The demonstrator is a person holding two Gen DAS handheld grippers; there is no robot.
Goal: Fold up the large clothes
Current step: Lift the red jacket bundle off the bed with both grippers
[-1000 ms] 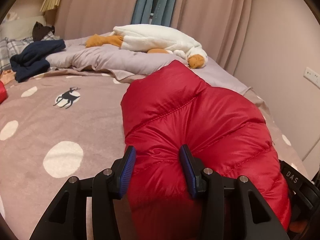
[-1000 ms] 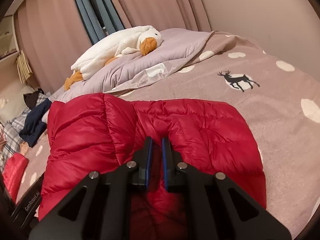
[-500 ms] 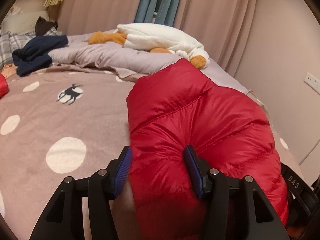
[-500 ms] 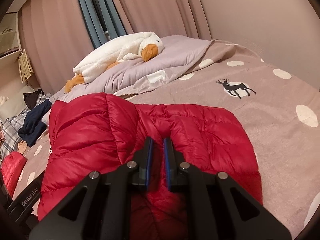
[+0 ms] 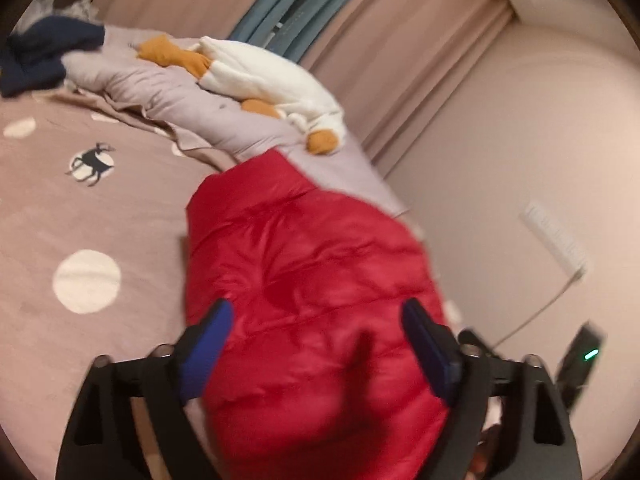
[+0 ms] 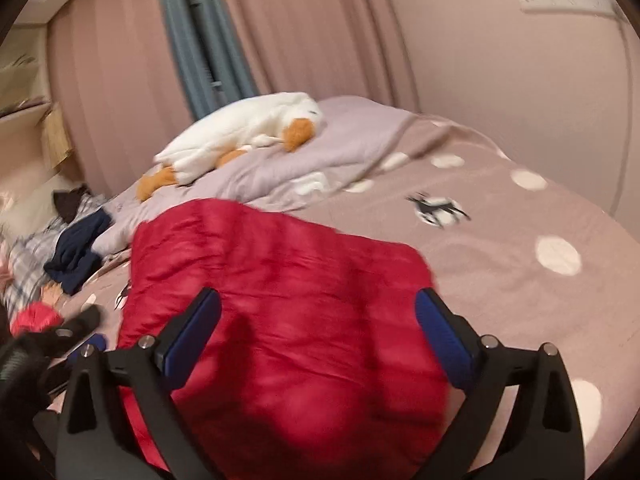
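Red quilted puffer jacket (image 5: 312, 280) lies bunched on the mauve polka-dot bedspread (image 5: 88, 224), beneath both tools. Left gripper (image 5: 320, 344) and right gripper (image 6: 320, 328) each hang spread wide above it, holding nothing. Farther off, a white plush goose (image 6: 240, 132) rests on lilac bedding (image 6: 344, 144).

Down jacket (image 6: 280, 292): glossy red, lower centre.
Bedspread (image 6: 520, 280): dusty pink, white dots, black deer.
Plush goose (image 6: 240, 132): white, orange beak and feet.
Curtains (image 6: 304, 28): pink, blue-grey strip.
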